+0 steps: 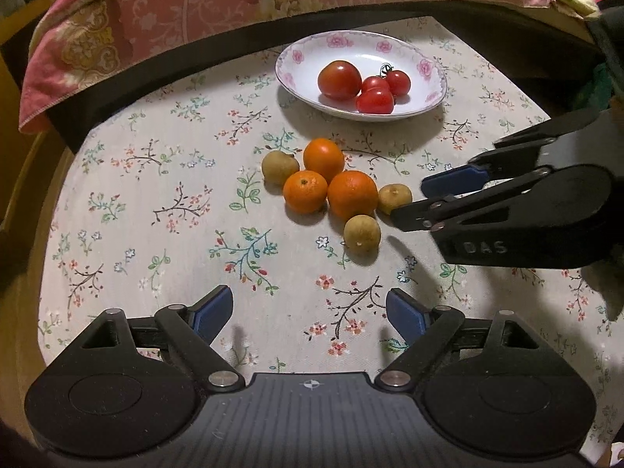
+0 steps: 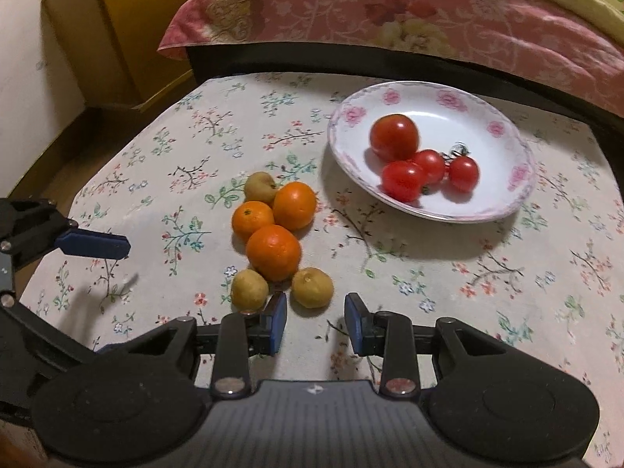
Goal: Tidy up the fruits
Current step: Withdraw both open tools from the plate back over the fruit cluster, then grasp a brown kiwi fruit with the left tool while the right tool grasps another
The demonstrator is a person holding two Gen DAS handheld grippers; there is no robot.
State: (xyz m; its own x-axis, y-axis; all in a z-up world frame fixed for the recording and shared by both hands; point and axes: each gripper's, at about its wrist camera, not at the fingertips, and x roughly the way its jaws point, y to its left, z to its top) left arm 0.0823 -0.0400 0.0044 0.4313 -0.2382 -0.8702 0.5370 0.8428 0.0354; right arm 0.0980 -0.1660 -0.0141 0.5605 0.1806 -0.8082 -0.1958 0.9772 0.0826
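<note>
The right gripper (image 2: 316, 321) is hovering with narrow, empty jaws just short of a small round tan-skinned fruit (image 2: 312, 287), lying straight ahead beside three glossy oranges (image 2: 273, 251). The left gripper (image 1: 309, 312) is gaping wide, empty, farther back. Only the left view is showing the right fingertips (image 1: 409, 216) nearly touching that fruit.

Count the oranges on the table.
3, all bunched on the tablecloth in front of the plate: far orange, left orange, near orange. None looks hidden.
</note>
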